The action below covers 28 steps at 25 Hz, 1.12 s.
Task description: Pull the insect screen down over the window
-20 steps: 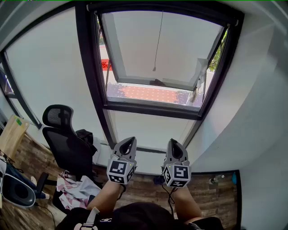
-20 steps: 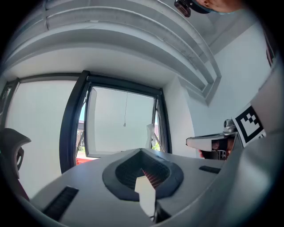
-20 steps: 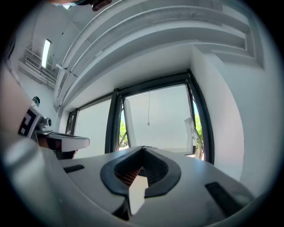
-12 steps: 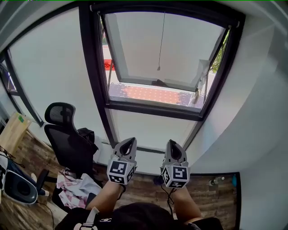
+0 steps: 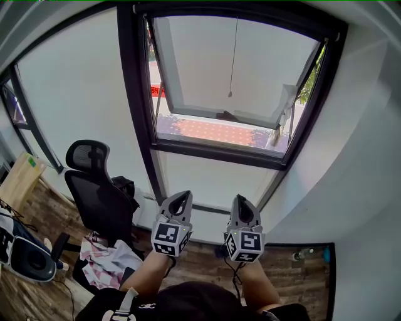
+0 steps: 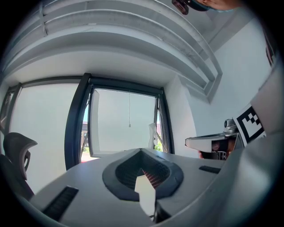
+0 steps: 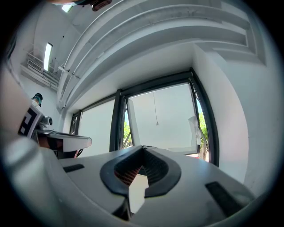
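Left hand-held gripper [image 5: 177,202] and right hand-held gripper [image 5: 242,205] sit side by side at bottom centre, both pressed together on nothing. The insect screen [image 5: 238,12] sits rolled at the top edge of the window [image 5: 133,94], and its pull cord [image 5: 233,56] dangles at upper centre, well apart from both. An office chair [image 5: 94,188] crowds the lower left, and there's open room straight ahead.

The head view looks steeply down and forward from above the person, with the window [image 5: 225,81] far off at 12 o'clock and the left gripper [image 5: 178,197] and right gripper [image 5: 242,200] close at 6 o'clock. Each gripper view looks level along its own jaws toward that window. All three views share the window and its cord [image 5: 232,56].
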Each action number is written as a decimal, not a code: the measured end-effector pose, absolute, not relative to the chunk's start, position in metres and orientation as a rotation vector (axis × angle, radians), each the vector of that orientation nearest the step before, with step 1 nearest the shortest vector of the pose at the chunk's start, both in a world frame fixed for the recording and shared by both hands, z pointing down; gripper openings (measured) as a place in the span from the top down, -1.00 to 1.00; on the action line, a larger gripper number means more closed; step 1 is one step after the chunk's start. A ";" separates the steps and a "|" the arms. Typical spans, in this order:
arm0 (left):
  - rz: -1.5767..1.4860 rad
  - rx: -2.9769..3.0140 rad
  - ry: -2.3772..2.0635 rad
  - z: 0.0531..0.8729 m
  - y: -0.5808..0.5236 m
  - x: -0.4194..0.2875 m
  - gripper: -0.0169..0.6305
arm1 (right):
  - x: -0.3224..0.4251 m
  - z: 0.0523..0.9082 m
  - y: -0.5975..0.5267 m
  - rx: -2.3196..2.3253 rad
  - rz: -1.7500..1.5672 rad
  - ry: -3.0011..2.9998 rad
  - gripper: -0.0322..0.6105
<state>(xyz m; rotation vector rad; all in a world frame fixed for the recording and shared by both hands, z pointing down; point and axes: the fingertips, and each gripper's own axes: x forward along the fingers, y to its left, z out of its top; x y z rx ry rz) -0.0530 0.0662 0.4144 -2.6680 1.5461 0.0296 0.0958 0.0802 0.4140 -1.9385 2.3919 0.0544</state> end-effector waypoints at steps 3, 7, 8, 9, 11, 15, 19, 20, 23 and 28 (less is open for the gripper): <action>0.035 -2.667 1.543 0.414 0.066 -0.058 0.94 | 0.089 0.414 0.079 -1.939 0.062 2.399 0.89; 0.050 -2.660 1.532 0.415 0.068 -0.072 0.94 | 0.075 0.414 0.083 -1.952 0.082 2.388 0.89; 0.054 -2.661 1.530 0.416 0.068 -0.077 0.94 | 0.072 0.415 0.084 -1.958 0.083 2.378 0.89; 0.056 -2.663 1.528 0.418 0.068 -0.082 0.94 | 0.068 0.416 0.085 -1.963 0.082 2.369 0.89; 0.056 -2.669 1.522 0.423 0.069 -0.089 0.94 | 0.061 0.421 0.088 -1.972 0.080 2.364 0.89; 0.051 -2.690 1.515 0.432 0.070 -0.099 0.94 | 0.047 0.429 0.092 -1.980 0.092 2.395 0.89; 0.053 -2.686 1.510 0.433 0.065 -0.103 0.94 | 0.042 0.427 0.087 -1.984 0.121 2.398 0.89; 0.058 -2.681 1.513 0.432 0.062 -0.104 0.94 | 0.041 0.427 0.084 -1.981 0.126 2.400 0.89; 0.054 -2.670 1.519 0.434 0.054 -0.107 0.94 | 0.039 0.429 0.074 -1.981 0.153 2.406 0.89; 0.038 -2.651 1.531 0.437 0.027 -0.109 0.94 | 0.036 0.429 0.047 -1.985 0.218 2.411 0.89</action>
